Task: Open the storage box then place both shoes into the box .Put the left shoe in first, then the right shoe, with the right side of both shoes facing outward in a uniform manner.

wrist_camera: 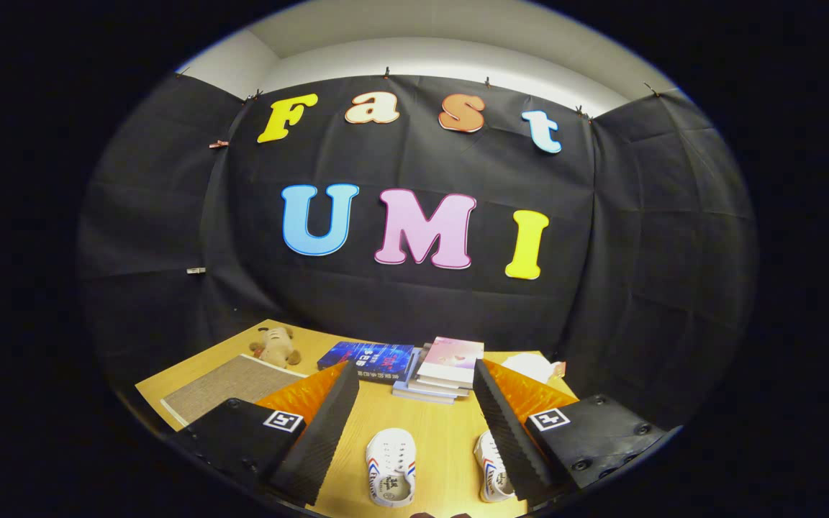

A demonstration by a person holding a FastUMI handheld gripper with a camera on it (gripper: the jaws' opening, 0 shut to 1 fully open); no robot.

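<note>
Between your tool's (414,432) spread, empty fingers sits one white canvas shoe with red-blue stripes (390,466); its twin (494,467) hides partly behind the right finger (both low on the wooden surface (429,432)). Storage box: I can't spot it.

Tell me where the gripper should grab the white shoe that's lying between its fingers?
Best guess: come straight down from above and pinch the white shoe across its side walls near the open collar. It lies flat on the wooden table, sole down, lengthwise between the fingers, so its narrow width fits the gap. The gripper is open wide and holds nothing. The other shoe sits partly behind the right finger.
</note>
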